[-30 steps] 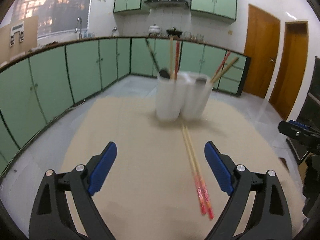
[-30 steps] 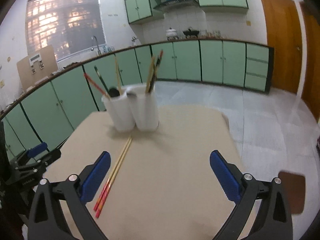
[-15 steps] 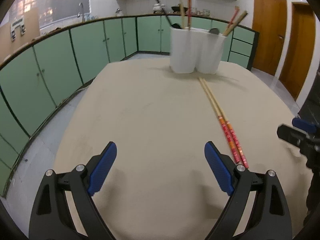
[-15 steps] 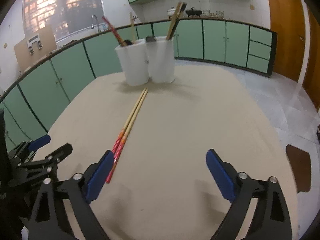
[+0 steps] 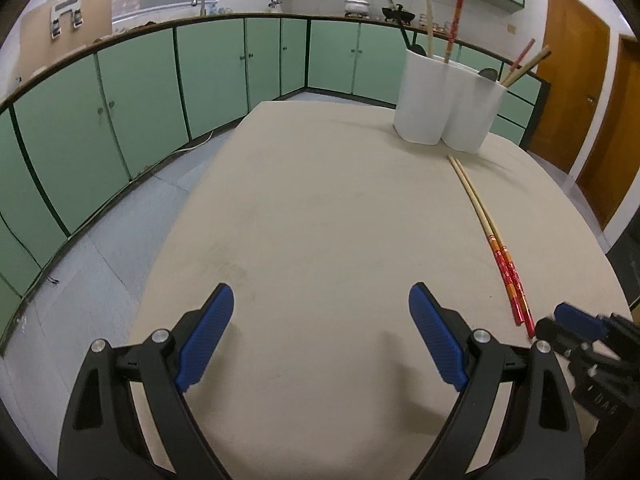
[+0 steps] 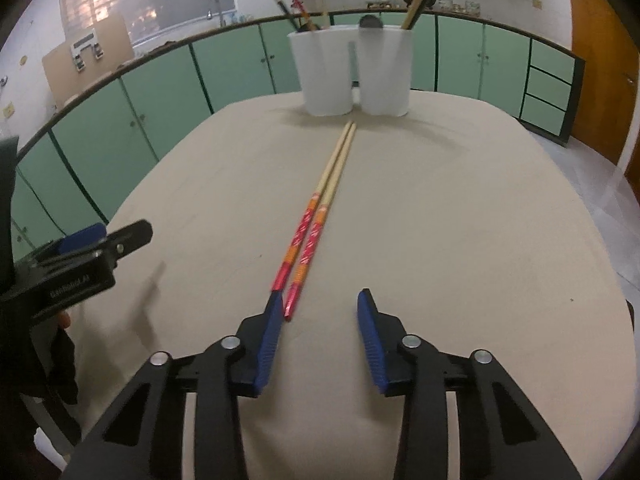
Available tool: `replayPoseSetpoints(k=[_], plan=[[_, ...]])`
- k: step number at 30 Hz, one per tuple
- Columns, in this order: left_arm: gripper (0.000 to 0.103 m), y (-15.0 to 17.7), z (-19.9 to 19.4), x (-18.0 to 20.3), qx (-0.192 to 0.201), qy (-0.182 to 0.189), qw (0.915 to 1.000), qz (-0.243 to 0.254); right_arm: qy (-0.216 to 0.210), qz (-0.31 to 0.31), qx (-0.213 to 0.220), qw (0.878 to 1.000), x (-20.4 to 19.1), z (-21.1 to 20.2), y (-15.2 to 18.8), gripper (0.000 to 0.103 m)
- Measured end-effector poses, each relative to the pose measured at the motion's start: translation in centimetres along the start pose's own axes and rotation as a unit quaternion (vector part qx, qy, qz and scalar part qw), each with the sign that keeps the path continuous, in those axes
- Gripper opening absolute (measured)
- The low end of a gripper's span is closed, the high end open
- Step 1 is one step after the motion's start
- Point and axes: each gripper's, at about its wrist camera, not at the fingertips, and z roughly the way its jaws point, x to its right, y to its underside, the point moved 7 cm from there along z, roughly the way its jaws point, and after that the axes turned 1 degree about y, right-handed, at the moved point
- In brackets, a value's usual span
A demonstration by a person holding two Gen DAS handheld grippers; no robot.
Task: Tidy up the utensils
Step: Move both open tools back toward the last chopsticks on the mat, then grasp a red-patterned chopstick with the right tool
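Observation:
A pair of chopsticks (image 6: pixel 320 210) with red and orange handles lies on the beige table (image 6: pixel 460 240), tips pointing at a white two-cup utensil holder (image 6: pixel 352 76) at the far edge. The holder has chopsticks and a spoon in it. My right gripper (image 6: pixel 318 304) is open, low over the table, its left finger right beside the chopsticks' red ends. My left gripper (image 5: pixel 320 308) is open and empty over bare table; the chopsticks (image 5: pixel 494 240) lie to its right and the holder (image 5: pixel 448 106) stands far right.
Green kitchen cabinets (image 5: pixel 140 100) run around the room behind the table. Brown doors (image 5: pixel 572 92) are at the right. The right gripper (image 5: pixel 576 320) shows at the left wrist view's right edge, and the left gripper (image 6: pixel 80 256) at the right wrist view's left edge.
Both grippers have dropped lower toward the table. The right gripper has narrowed and come up to the chopsticks' red ends. The left gripper has swung left, away from the chopsticks.

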Motion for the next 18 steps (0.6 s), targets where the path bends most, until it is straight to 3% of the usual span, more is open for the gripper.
replayPoseSetpoints(k=[18], plan=[[0.087,0.0,0.2,0.4,-0.003,0.004,1.0000,0.006,-0.004,-0.007,-0.013,1.000,-1.4,1.0,-0.1,0.008]])
